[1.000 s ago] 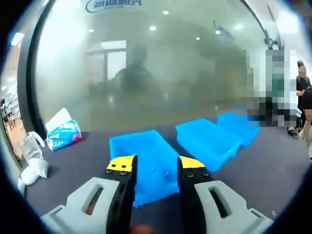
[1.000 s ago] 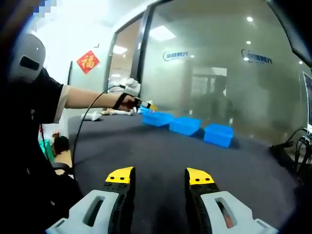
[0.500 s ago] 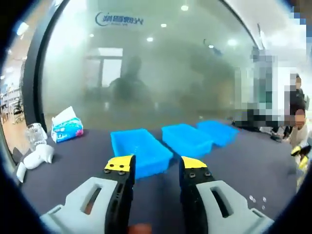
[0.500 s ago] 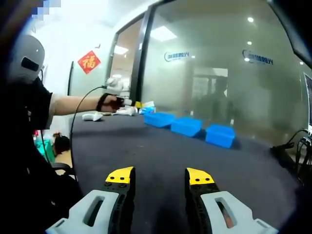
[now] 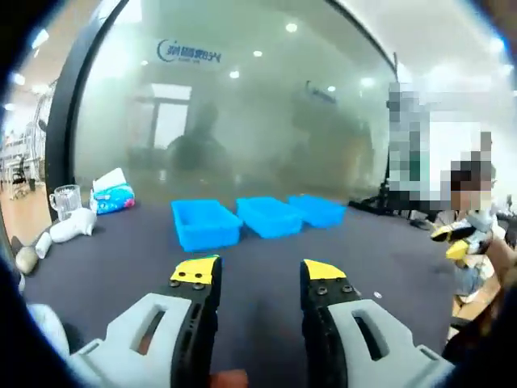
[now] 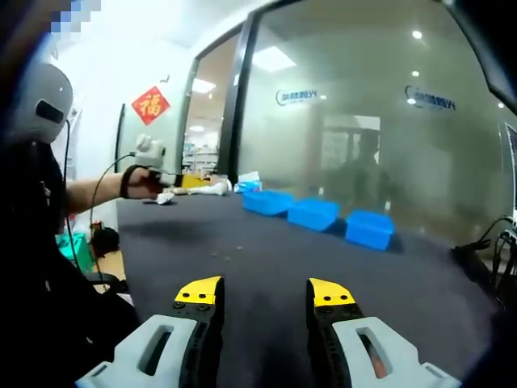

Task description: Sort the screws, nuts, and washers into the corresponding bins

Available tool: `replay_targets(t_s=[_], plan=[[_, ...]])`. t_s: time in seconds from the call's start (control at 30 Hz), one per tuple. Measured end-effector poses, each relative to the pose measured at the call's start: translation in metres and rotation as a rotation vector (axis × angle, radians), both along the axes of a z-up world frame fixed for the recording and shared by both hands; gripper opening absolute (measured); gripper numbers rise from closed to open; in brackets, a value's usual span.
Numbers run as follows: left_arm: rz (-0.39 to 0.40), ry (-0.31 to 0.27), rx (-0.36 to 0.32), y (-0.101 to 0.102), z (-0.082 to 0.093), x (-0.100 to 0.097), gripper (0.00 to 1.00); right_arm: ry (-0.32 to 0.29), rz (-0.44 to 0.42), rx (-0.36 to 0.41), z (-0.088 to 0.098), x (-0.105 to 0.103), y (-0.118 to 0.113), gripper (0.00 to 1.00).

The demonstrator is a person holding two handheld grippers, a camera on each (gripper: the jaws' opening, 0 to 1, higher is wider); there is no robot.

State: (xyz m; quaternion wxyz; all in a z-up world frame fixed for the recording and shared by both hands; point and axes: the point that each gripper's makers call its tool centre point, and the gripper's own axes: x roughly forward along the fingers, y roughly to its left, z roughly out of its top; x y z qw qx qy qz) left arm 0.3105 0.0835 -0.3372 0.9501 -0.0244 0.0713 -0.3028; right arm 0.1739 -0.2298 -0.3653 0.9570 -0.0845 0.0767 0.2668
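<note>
Three blue bins stand in a row on the dark table: the nearest [image 5: 206, 224], the middle [image 5: 269, 216] and the farthest [image 5: 317, 210]. My left gripper [image 5: 258, 273] hangs open well short of them, with nothing between its yellow-tipped jaws. In the right gripper view the same bins [image 6: 315, 214] sit far across the table. My right gripper [image 6: 265, 293] is open and empty above bare tabletop. A few tiny pale specks [image 6: 218, 257] lie on the table ahead of it, too small to identify. A hand holds the left gripper [image 6: 150, 171] at the far left.
A tissue pack [image 5: 113, 198], a glass cup [image 5: 66, 198] and a white object [image 5: 73, 225] sit at the table's left end. The right gripper's yellow tips [image 5: 451, 241] show at the right edge, beside a person. A frosted glass wall [image 5: 242, 105] runs behind the bins.
My left gripper has drawn back from over the nearest bin, so all three bins look smaller and farther. In the right gripper view, the hand with it has swung left. The right gripper stayed put.
</note>
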Motion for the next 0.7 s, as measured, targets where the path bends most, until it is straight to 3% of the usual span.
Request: replay_targets(t_s=[0.3, 0.5, 0.7], plan=[[-0.042, -0.002, 0.020, 0.001, -0.011, -0.050, 0.42, -0.006, 0.010, -0.002, 0.004, -0.004, 0.004, 0.37], [-0.060, -0.046, 0.069, -0.005, -0.007, -0.069, 0.42, -0.010, 0.016, -0.001, 0.006, -0.005, 0.005, 0.37], [-0.084, -0.060, 0.070, -0.016, -0.005, -0.080, 0.42, -0.001, 0.024, -0.002, 0.002, -0.005, 0.009, 0.37]])
